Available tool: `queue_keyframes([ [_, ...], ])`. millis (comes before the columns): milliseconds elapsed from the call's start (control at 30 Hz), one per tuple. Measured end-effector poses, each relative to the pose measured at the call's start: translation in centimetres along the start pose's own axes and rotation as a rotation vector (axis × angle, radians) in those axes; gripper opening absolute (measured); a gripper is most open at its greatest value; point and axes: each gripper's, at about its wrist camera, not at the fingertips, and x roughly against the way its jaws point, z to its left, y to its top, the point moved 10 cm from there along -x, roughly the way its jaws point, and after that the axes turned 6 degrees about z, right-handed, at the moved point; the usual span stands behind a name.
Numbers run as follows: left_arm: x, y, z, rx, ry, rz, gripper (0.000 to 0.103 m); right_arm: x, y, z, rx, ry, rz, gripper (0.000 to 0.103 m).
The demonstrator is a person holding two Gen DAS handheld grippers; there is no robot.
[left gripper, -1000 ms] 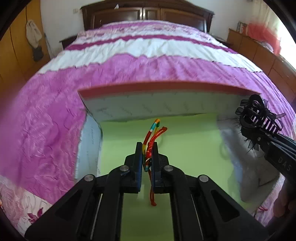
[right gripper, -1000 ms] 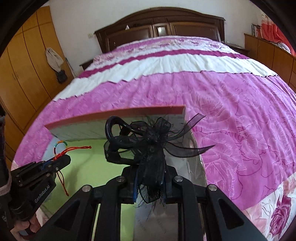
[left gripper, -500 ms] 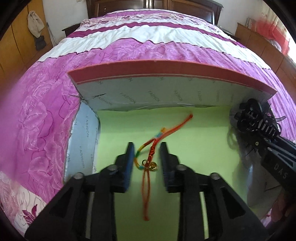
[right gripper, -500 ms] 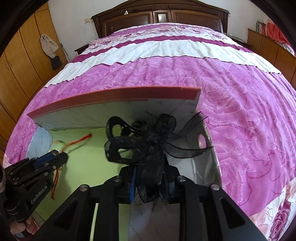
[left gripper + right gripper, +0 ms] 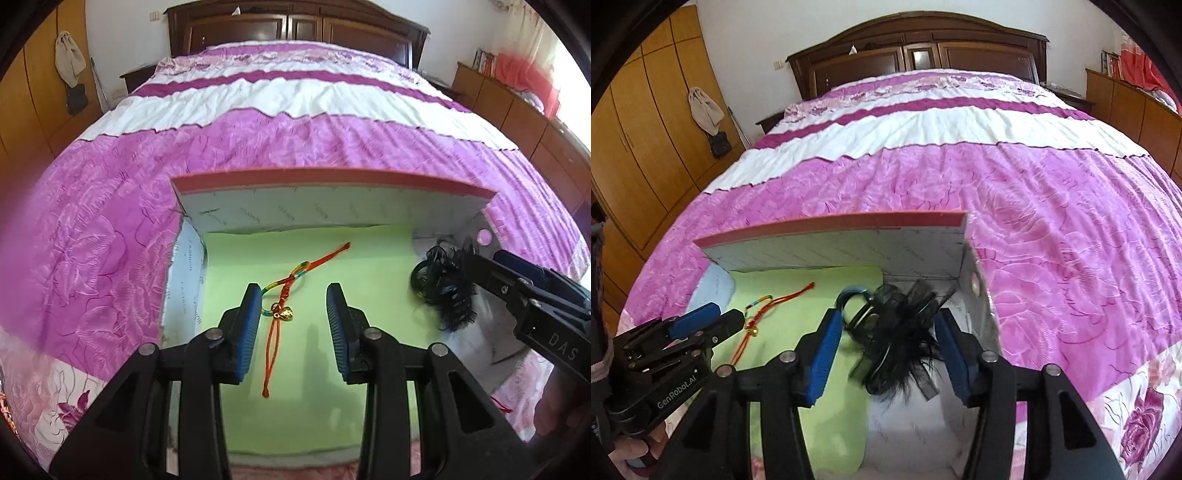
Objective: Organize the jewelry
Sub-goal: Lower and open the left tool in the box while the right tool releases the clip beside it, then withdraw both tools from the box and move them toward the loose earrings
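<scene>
Magenta floral bedspread (image 5: pixel 110 236) carries an open-topped cardboard box (image 5: pixel 332 181), its far wall upright, its near side low. On the green liner (image 5: pixel 369 266) a red cord bracelet (image 5: pixel 286 291) with a gold charm lies released, long axis running away from the left gripper (image 5: pixel 293 314), whose jaws have just been opening and stand spread around it. At the liner's right edge, the black feathered hair clip (image 5: pixel 897 332) sits loose between the right gripper's (image 5: pixel 886 350) just-parted jaws. Room above is clear.
</scene>
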Motion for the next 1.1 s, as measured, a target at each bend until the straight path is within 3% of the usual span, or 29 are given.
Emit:
queue_keyframes([
  [600,8.0,-2.0,-0.6,-0.021,-0.048,-0.106,0.031,9.9,-3.1,1.9,-0.039,0.111,-0.122,0.058],
  [1100,9.3,-7.7,-0.2,-0.024,-0.083,-0.052,0.035,12.2,-9.7,1.1,-0.063,0.121,-0.069,0.060],
])
